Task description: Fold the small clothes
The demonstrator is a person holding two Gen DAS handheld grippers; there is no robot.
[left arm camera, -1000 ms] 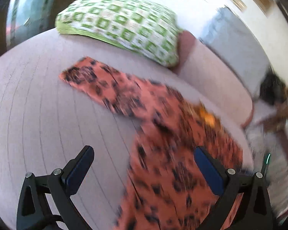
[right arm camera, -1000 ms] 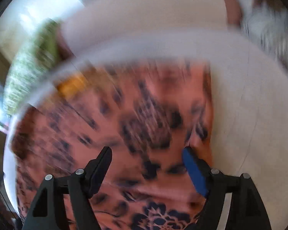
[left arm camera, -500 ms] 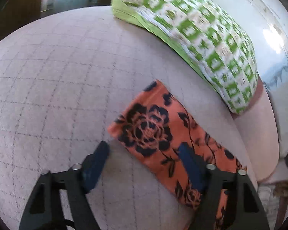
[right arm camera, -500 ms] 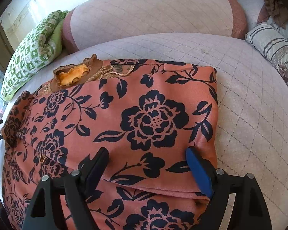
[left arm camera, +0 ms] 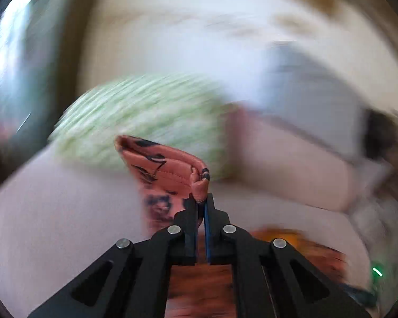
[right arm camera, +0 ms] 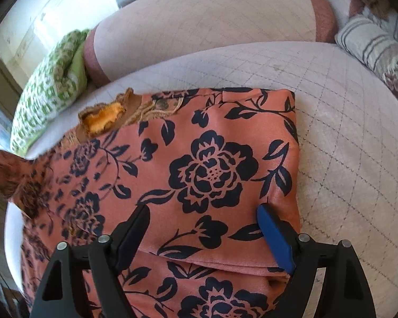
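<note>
The left wrist view is smeared by motion: the green patterned pillow [left arm camera: 146, 116] across the middle and the grey cushion [left arm camera: 313, 100] at upper right are streaks, and the lower part of the garment [left arm camera: 167, 169] behind the claw is a brown-orange blur. Only the pinched hem is sharp. The left gripper [left arm camera: 201, 206] has just clamped shut on that hem, its jaws nearly touching with a fold of cloth bunched between the tips; the hem stands up toward the upper left.

In the right wrist view the orange flowered garment [right arm camera: 215, 164] lies flat on the quilted sofa seat [right arm camera: 353, 159], filling the centre and lower left; its left and bottom edges are cut off by the frame. Its long axis runs from lower left to upper right, the neckline [right arm camera: 106, 116] at the upper left. The right gripper [right arm camera: 201, 212] hangs over it with jaws wide, holding nothing.
</note>
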